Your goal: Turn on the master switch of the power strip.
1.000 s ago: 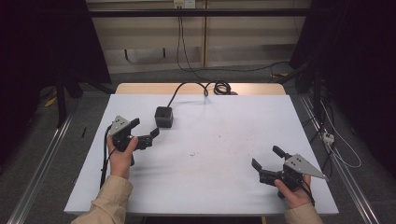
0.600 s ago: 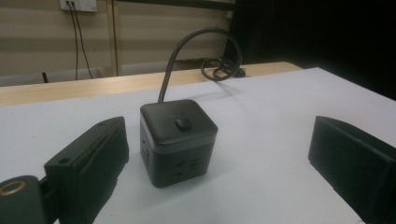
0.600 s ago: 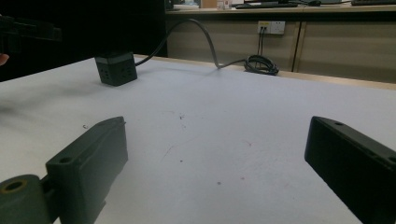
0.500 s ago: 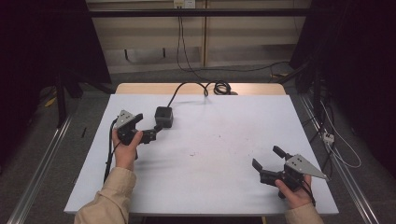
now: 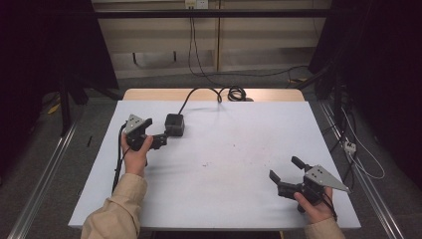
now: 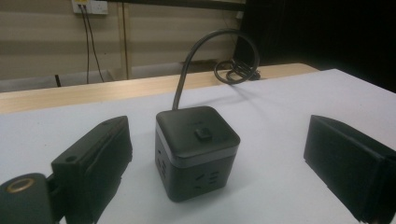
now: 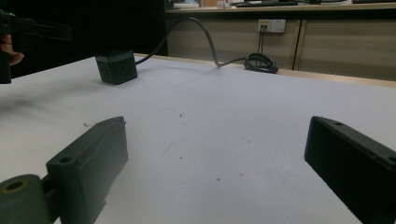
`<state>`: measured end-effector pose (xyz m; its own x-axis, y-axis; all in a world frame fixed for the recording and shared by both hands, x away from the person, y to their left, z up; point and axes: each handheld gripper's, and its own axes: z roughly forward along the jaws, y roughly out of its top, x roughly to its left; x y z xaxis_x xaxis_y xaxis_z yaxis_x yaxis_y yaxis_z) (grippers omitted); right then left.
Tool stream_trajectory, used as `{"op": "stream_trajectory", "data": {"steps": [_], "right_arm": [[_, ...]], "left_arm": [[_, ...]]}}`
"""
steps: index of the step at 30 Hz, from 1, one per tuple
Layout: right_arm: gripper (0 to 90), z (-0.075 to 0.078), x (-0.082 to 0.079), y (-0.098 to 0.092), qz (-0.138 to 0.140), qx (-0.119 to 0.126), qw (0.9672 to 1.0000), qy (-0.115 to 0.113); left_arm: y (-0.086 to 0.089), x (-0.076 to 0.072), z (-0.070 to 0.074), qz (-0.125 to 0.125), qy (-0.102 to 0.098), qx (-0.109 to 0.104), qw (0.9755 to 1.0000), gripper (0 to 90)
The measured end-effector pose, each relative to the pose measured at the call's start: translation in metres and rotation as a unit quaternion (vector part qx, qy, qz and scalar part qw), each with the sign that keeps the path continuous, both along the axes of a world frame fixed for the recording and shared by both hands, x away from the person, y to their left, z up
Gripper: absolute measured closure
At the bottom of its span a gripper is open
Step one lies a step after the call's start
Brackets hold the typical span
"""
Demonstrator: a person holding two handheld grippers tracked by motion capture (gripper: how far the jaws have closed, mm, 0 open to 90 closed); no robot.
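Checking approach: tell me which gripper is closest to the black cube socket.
The left gripper: its open fingers flank the cube socket, while the right gripper sits far across the table.

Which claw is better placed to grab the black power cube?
Left. The left claw is open right beside the power cube; the right claw sits far off near the table's front edge.

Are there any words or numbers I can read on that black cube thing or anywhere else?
No, nothing here can be read.
black cube: a faint mark on its top, too blurred to read.
wall sockets: no readable writing.
white table: only small specks, no words.
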<state>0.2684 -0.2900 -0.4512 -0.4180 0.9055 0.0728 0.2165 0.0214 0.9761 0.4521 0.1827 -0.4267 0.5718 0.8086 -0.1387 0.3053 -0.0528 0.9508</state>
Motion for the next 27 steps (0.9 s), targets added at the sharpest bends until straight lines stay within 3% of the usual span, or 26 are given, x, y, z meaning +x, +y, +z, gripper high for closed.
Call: {"op": "stream_trajectory", "data": {"steps": [3,13,18,21,22,27], "right_arm": [[5.4,0.0,0.0,0.0,0.0,0.0,1.0,0.0],[5.8,0.0,0.001,0.001,0.004,-0.005,1.0,0.002],[5.8,-0.001,0.001,0.001,0.004,-0.002,1.0,0.006],[5.8,0.0,0.001,0.0,0.005,-0.003,1.0,0.002],[5.8,0.0,0.001,0.0,0.005,-0.003,1.0,0.002],[5.8,0.0,0.001,0.001,0.006,-0.004,1.0,0.002]], "left_arm": [[0.001,0.002,0.0,0.004,-0.005,-0.003,1.0,8.6],[-0.003,0.008,0.007,0.008,-0.003,0.022,0.9997,10.3],[-0.005,0.009,0.006,0.016,0.006,0.006,0.9998,15.9],[-0.005,0.011,0.005,0.02,0.009,0.013,0.9997,20.7],[-0.004,0.012,0.006,0.018,0.012,0.028,0.9994,20.7],[-0.008,0.016,0.007,0.013,0.011,0.038,0.9991,25.9]]}}
